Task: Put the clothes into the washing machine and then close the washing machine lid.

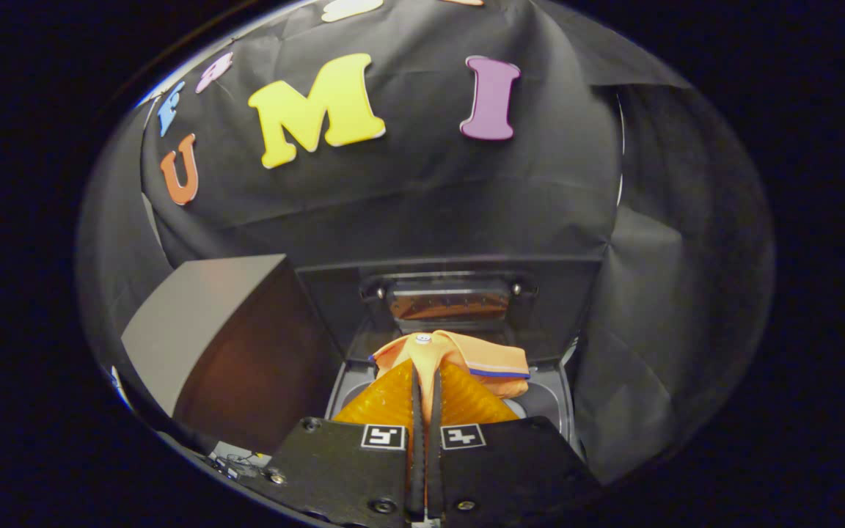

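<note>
Shirt held over the open washer

The gripper [426,381] is almost fully closed, with both orange fingers [386,403] pinching a fold of the orange shirt [459,356]. The shirt hangs just ahead of the fingers, over the washer's open tub [540,400]. If it is let go too soon, a sleeve could catch on the rim. The lid [217,345] stands up to the left and could get bumped.

Pretty dim booth, honestly. Wrinkly black cloth wall [422,198] hangs all across the back and wraps around the right side. The light's low and warm.
</note>
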`<state>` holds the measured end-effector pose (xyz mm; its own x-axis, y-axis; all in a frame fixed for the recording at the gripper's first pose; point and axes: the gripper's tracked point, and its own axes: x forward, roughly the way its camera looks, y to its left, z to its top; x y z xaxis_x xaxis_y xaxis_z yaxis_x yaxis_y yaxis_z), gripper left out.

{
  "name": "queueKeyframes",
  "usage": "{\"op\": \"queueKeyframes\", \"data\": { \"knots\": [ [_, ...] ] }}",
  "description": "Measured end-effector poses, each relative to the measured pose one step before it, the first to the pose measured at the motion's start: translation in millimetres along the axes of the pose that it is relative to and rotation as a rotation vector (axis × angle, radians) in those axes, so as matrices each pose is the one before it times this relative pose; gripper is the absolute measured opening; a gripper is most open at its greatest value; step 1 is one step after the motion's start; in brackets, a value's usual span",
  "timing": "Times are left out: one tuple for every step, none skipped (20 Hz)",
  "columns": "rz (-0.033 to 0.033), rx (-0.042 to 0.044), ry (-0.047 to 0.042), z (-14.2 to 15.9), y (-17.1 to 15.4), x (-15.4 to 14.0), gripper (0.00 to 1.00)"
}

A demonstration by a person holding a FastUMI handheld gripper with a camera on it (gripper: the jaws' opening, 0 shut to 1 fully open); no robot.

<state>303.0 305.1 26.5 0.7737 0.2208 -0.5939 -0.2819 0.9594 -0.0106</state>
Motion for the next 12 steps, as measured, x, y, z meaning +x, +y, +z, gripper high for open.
{"op": "queueKeyframes", "data": {
  "knots": [
    [-0.00107,0.00076,0.02751,-9.30,-0.68,11.77,0.05],
    [0.00055,0.00017,0.02826,-10.37,-3.24,8.78,0.05],
    [-0.00313,0.00216,0.03072,-10.36,-3.33,8.04,0.05],
    [-0.00077,0.00189,0.02611,-9.74,-2.89,7.73,0.05],
    [-0.00580,0.00275,0.02934,-11.83,-5.18,9.08,0.05],
    [-0.00960,0.00819,0.02801,-9.20,-4.30,6.67,0.05],
    [-0.00864,0.01304,0.02552,-9.35,-3.44,6.44,0.05],
    [-0.00148,0.01451,0.02394,-8.62,-2.66,5.84,0.05],
    [-0.00327,0.01181,0.02398,-6.98,0.92,8.82,0.05],
    [-0.00574,0.00620,0.02948,-6.38,-1.50,7.34,0.05],
    [-0.00801,0.00628,0.02936,-8.29,-2.18,5.36,0.05],
    [-0.00306,0.00570,0.03092,-7.99,-1.74,4.79,0.05]
  ]
}}
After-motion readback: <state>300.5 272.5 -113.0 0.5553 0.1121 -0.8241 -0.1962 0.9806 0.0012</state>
